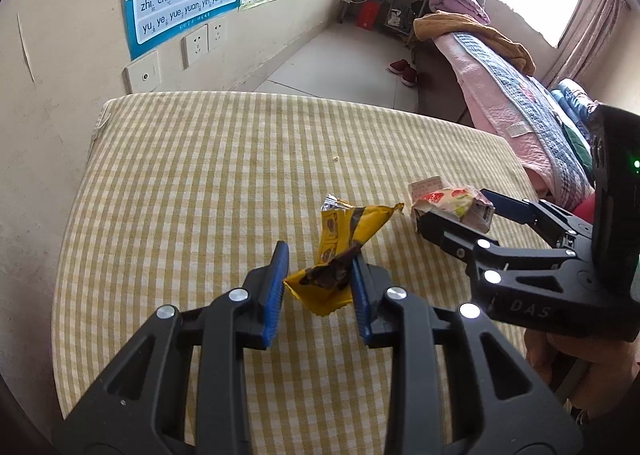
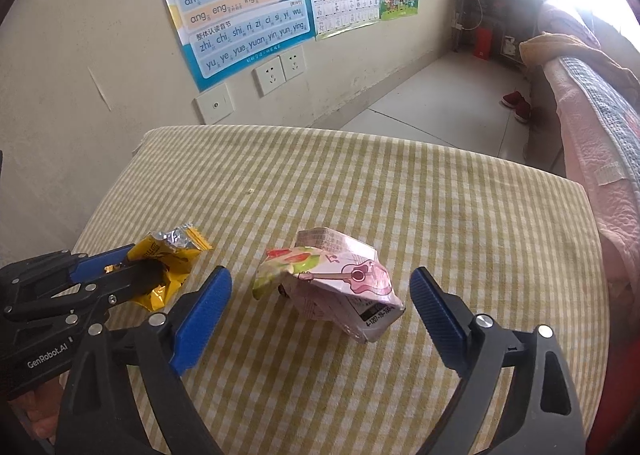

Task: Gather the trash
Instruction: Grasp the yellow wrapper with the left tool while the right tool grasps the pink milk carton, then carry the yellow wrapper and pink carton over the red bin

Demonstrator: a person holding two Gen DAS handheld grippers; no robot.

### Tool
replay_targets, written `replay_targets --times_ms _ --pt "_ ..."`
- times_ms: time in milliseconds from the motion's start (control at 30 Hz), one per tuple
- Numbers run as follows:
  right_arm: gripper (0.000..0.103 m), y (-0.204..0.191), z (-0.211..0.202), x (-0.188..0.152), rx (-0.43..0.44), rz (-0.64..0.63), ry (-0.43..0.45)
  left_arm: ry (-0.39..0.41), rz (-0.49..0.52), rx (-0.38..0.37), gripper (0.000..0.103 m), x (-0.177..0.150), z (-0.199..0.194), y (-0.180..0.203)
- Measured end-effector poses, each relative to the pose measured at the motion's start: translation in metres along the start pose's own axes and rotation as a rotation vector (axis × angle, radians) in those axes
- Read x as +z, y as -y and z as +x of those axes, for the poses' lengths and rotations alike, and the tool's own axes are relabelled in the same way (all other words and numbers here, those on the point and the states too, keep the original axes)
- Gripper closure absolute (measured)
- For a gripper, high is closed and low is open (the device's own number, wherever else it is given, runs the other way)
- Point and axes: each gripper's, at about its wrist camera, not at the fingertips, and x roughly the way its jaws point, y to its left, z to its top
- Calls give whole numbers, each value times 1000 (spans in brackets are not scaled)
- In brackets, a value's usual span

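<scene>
Trash on a yellow checked tablecloth (image 2: 360,183): yellow wrapper (image 1: 340,255) clenched in the left gripper (image 1: 320,291), blue pads pinching its crumpled lower end, upper end sticking up free. Crushed pink carton (image 2: 344,287) lying on the cloth just beside the wrapper, between the spread fingers of the right gripper (image 2: 320,311), pads clear of it on both sides, nothing grasped yet. Step in hand, by the look of it: closing on the carton. Best done by lowering until the pads flank the carton's boxy body, not the loose strawberry-printed flap (image 2: 286,267) at its left; centring so both pads meet it together; squeezing gently, since crushed card gives and can slip out sideways. Worth keeping the left gripper steady and apart from the right, with the wrapper's free end clear of the closing pads. No bin in either view; drop-off place unknown.
</scene>
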Motion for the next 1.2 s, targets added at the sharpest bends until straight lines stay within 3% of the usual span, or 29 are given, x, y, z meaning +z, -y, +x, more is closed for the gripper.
replay_targets --times_ms 100,200,633,1200 --pt "40 4 6 0 -2 18 -23 -1 -3 0 74 0 0 -1" --pt "44 8 4 -2 11 37 -25 -4 -4 0 74 0 1 -2" --pt "46 5 -27 -7 23 19 0 -7 -6 -8 74 -6 -2 4" --pt "46 -2 -118 -47 -1 38 37 5 45 1 74 -33 -62 53"
